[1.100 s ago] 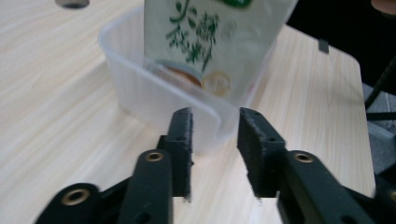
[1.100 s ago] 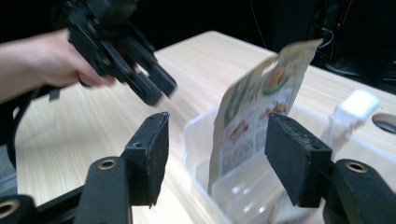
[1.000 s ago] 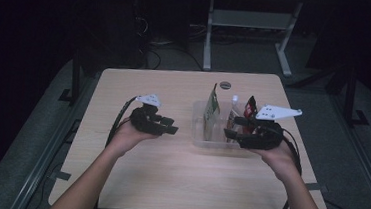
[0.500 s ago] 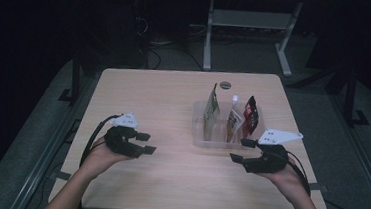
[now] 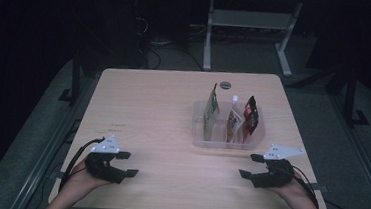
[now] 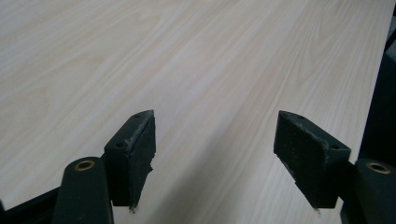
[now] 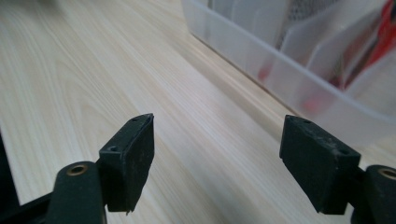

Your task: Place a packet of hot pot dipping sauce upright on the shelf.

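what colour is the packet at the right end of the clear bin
Red and black, clearest in the high view; it stands in the bin.

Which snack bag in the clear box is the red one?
The red pouch at the right end of the clear box. The green pouch stands at the left end, the brownish pouch between them.

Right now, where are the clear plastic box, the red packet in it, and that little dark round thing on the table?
clear plastic box (image 5: 220, 143), high view, near wall.
red packet (image 5: 251, 112), high view, upper face.
dark round thing (image 5: 225, 85), high view, its middle.
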Motion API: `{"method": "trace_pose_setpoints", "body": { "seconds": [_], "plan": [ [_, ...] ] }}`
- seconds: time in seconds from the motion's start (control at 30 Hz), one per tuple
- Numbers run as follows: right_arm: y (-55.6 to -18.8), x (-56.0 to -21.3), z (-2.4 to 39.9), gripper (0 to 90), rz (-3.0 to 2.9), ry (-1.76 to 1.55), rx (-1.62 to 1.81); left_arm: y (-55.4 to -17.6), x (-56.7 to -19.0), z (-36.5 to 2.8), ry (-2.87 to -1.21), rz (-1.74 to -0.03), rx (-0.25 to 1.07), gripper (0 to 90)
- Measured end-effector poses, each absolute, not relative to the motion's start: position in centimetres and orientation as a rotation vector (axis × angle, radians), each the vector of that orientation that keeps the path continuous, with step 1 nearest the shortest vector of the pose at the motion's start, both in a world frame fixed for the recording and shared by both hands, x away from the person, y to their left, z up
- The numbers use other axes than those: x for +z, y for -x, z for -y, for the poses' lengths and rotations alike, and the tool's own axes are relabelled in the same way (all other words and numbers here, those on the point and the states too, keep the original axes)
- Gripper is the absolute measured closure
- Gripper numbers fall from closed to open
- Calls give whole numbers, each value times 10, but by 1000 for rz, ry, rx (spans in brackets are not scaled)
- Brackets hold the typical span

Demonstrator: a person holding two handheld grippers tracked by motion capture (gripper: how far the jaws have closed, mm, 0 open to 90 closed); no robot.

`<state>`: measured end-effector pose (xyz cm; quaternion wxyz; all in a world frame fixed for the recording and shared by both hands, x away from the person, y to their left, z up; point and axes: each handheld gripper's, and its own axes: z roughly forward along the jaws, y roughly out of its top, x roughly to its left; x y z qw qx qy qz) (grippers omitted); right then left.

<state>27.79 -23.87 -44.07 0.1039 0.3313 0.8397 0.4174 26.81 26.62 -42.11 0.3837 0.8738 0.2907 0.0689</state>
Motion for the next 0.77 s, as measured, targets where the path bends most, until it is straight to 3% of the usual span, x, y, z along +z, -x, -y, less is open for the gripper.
{"method": "trace_pose_setpoints", "body": {
  "seconds": [0.4,0.77],
  "plan": [
    [-282,-467,252,161,-2507,-977,1145,-268,-446,-281,-2302,-728,205,174],
    [-283,-466,259,161,-2462,-988,1172,-269,-448,-279,-2330,-712,231,174]
  ]
}}
